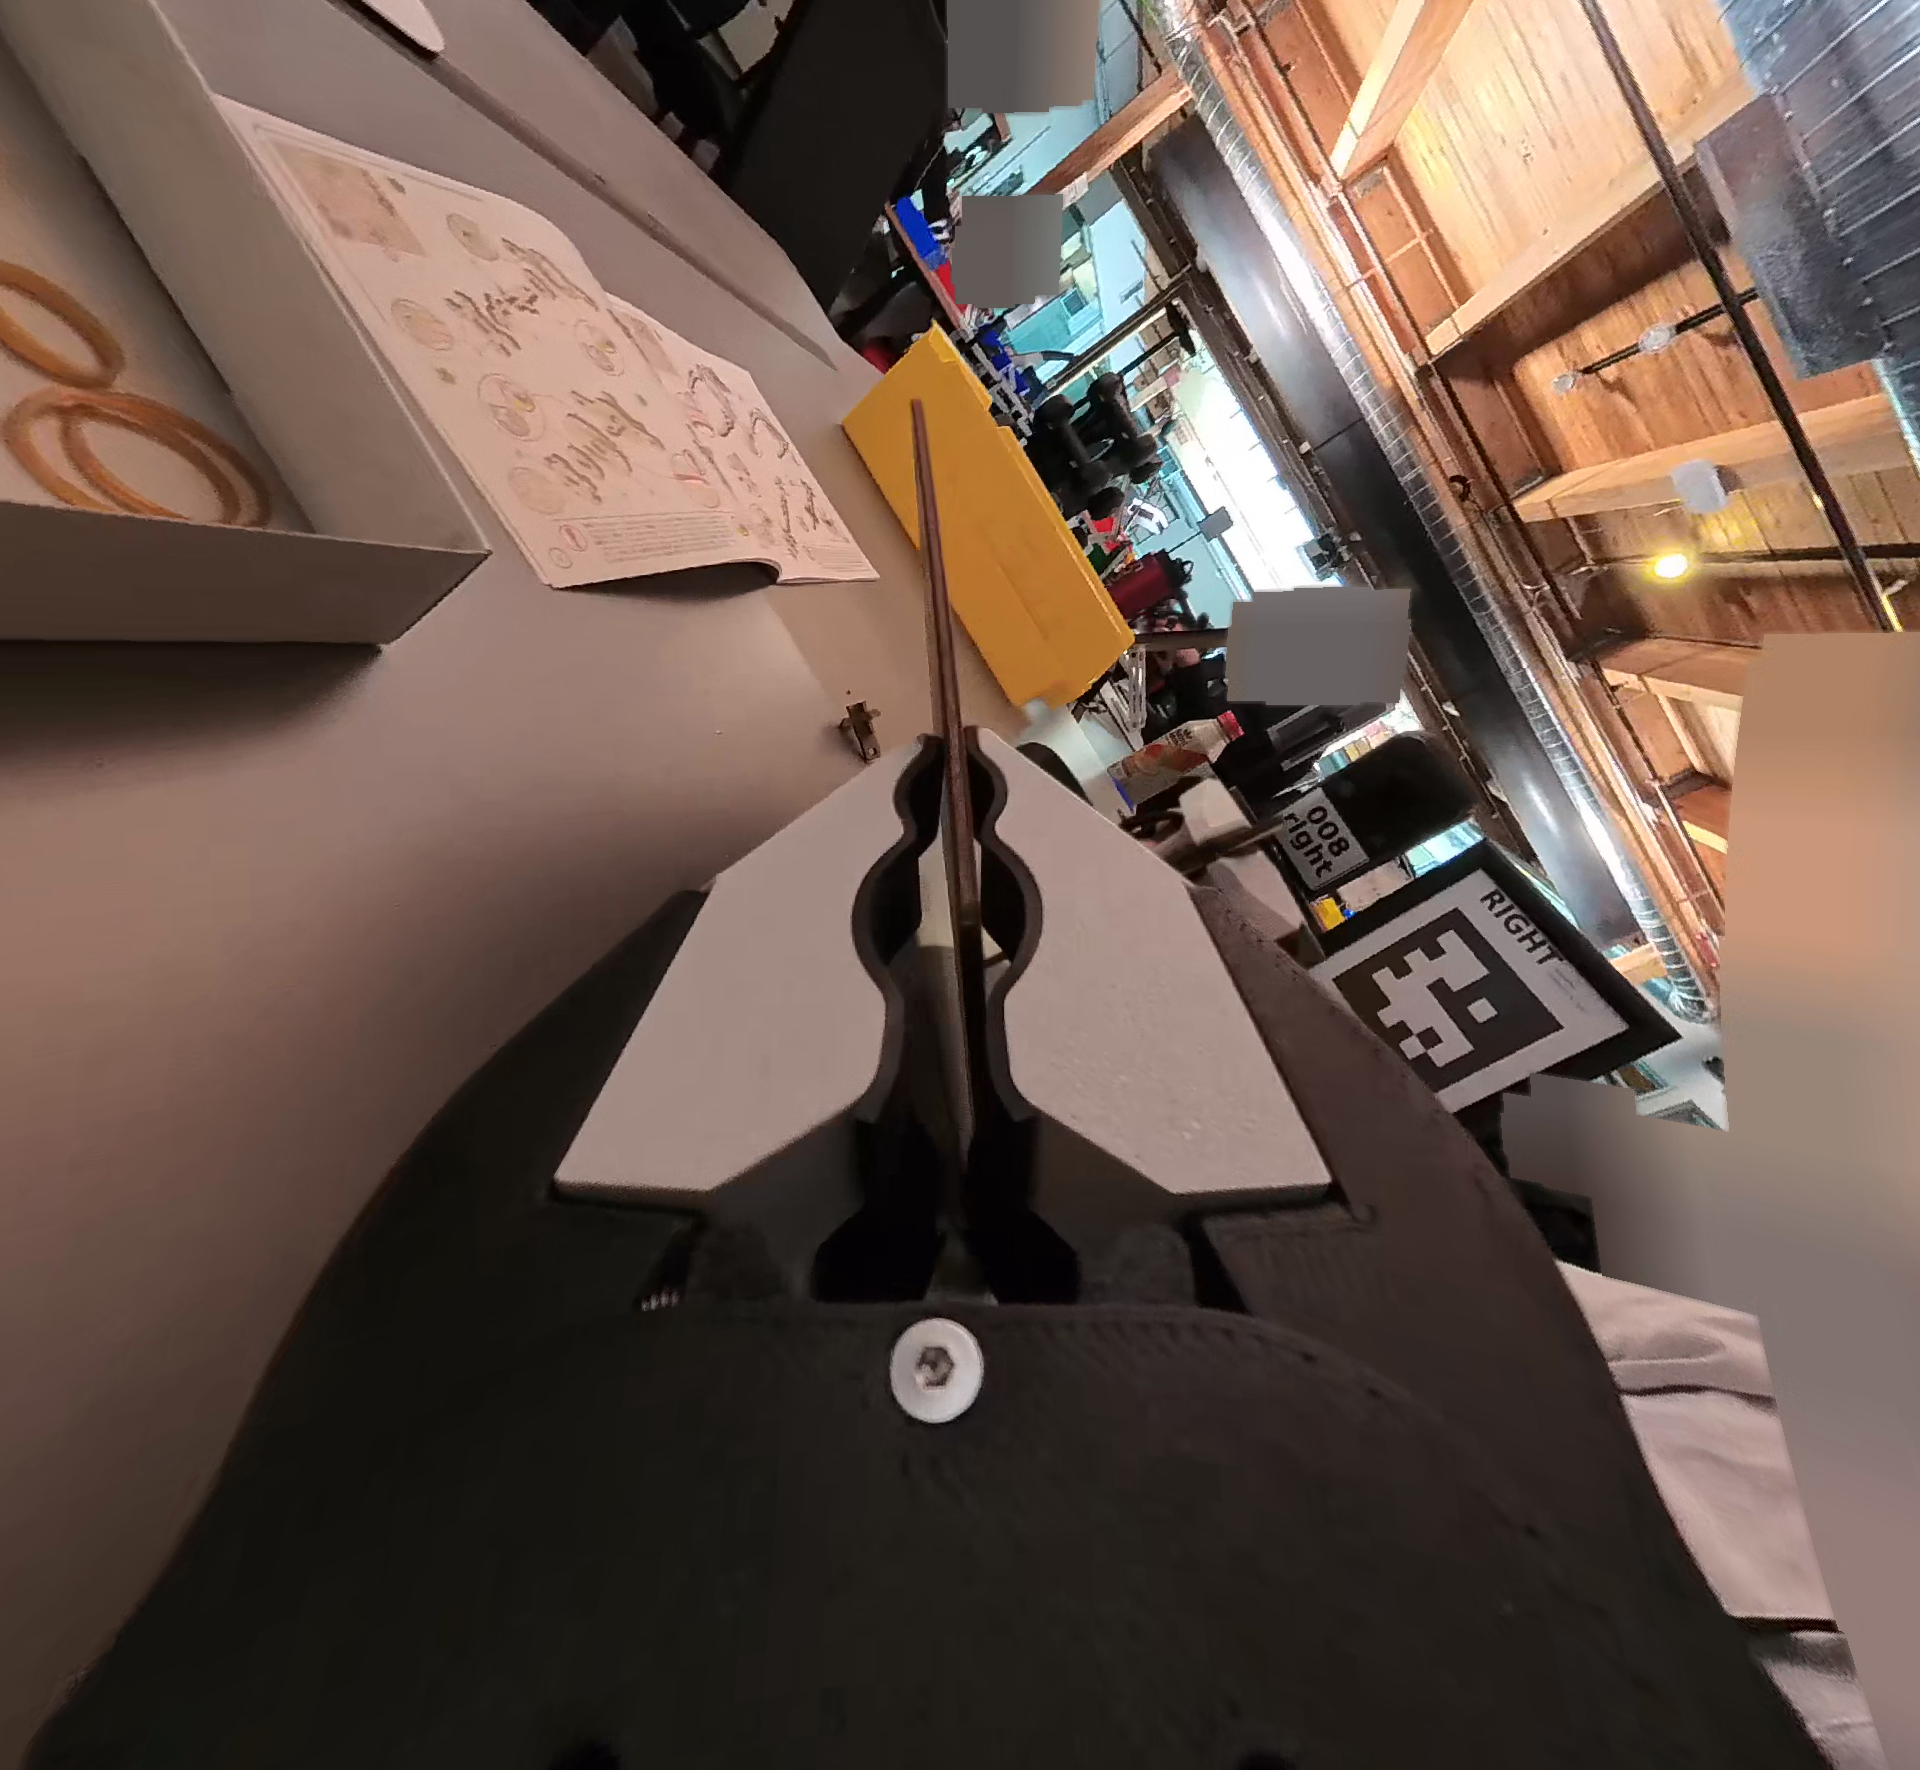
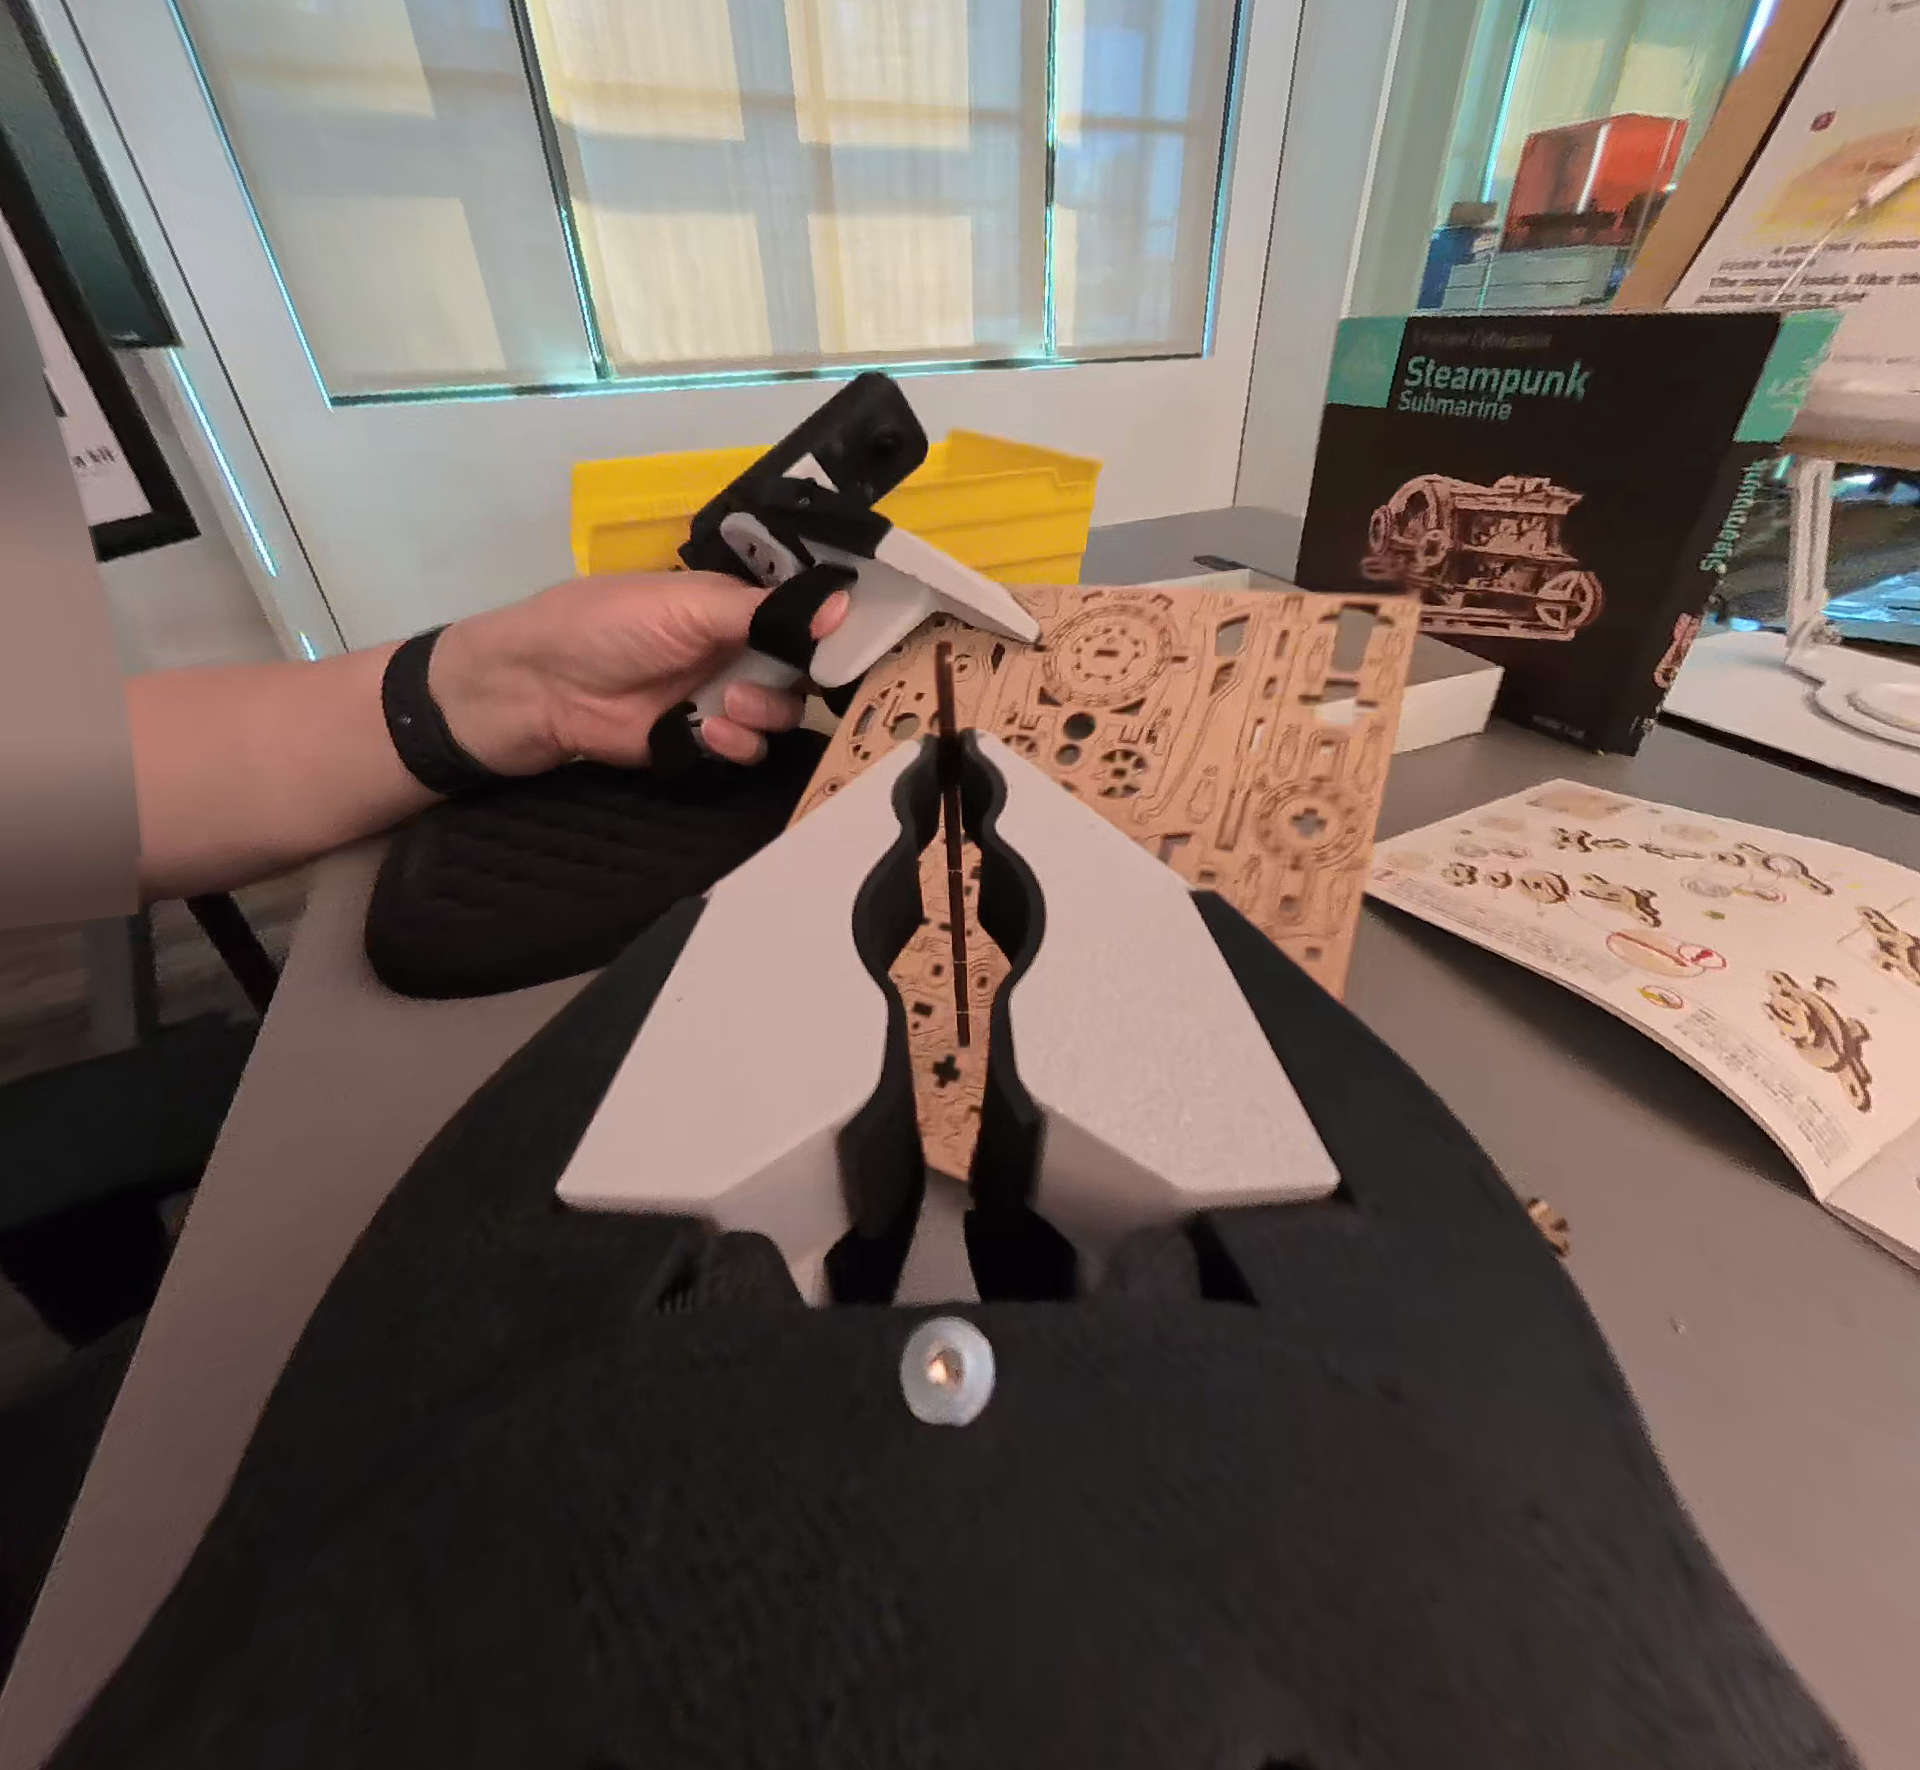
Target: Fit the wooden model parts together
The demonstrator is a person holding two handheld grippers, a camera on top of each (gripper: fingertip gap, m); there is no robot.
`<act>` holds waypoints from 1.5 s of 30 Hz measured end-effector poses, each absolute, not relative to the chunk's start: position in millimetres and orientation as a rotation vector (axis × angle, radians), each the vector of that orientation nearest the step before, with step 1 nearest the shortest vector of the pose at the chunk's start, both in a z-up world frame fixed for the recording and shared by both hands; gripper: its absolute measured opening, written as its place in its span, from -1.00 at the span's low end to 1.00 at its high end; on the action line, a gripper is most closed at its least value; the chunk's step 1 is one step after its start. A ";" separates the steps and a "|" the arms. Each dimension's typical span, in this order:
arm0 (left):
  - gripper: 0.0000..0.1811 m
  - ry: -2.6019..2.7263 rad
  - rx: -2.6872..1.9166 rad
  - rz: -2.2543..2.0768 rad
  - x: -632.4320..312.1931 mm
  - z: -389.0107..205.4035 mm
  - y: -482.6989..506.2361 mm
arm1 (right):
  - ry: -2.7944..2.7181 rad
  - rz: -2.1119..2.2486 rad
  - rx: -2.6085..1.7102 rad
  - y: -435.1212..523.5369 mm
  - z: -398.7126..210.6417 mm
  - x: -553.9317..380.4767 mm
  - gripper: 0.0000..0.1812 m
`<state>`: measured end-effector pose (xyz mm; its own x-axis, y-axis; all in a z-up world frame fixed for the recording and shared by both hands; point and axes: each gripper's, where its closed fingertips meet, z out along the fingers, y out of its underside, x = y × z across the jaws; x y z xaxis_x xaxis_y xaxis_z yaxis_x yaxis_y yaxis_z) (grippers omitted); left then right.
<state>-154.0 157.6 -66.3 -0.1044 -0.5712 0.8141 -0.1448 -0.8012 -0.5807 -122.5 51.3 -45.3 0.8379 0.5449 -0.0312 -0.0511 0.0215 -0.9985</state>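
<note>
My left gripper [image 1: 948,741] is shut on the laser-cut wooden parts sheet [image 1: 935,557], which I see edge-on as a thin dark line running through the pads. In the right wrist view, the same gripper [image 2: 1023,631], held in a hand, pinches the upper left edge of the tan sheet [image 2: 1247,733], which stands tilted above the grey table [image 2: 1558,1357]. My right gripper [image 2: 943,741] is shut on a thin flat wooden part [image 2: 951,889], seen edge-on as a dark strip in front of the sheet. The right gripper also shows in the left wrist view [image 1: 1195,837].
An open instruction booklet [image 2: 1683,941] lies to the right. A dark kit box [image 2: 1507,515] and a yellow bin [image 2: 997,494] stand behind. A black cushion [image 2: 540,879] sits to the left. A grey tray holds wooden rings [image 1: 125,453]. A small loose part [image 1: 860,728] lies on the table. Some 12 centimeters of space lies between my two pairs of fingers.
</note>
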 end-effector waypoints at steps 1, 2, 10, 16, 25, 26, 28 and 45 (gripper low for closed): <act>-0.99 0.795 -1.876 -1.970 -153.5 -67.9 157.1 | -0.401 0.480 -1.499 52.3 -47.1 -119.0 -0.98; -0.99 0.807 -1.882 -1.961 -153.0 -69.0 156.2 | -0.382 0.478 -1.515 53.5 -49.4 -115.4 -0.97; -0.99 0.836 -1.947 -1.874 -152.0 -79.3 156.5 | -0.352 0.584 -1.512 55.2 -52.8 -124.6 -0.98; -0.99 0.800 -1.979 -1.906 -153.0 -82.0 158.1 | -0.406 0.539 -1.524 55.8 -55.9 -131.5 -0.98; -0.99 0.791 -2.004 -1.910 -153.0 -84.8 157.2 | -0.445 0.492 -1.515 55.6 -56.4 -133.8 -0.98; -0.99 0.791 -2.003 -1.909 -153.1 -84.8 157.1 | -0.448 0.486 -1.515 55.6 -56.6 -133.7 -0.98; -0.99 0.792 -2.002 -1.908 -153.0 -84.7 157.0 | -0.453 0.484 -1.513 55.0 -56.7 -134.0 -0.98; -0.99 0.772 -2.009 -1.933 -153.1 -85.2 157.3 | -0.509 0.434 -1.483 50.5 -58.9 -142.6 -0.97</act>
<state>-153.1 157.3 -85.2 -0.0197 -0.5294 0.8481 -0.2004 -0.8290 -0.5221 -142.6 50.5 -58.9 0.8215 0.5675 0.0553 0.0346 0.0471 -0.9983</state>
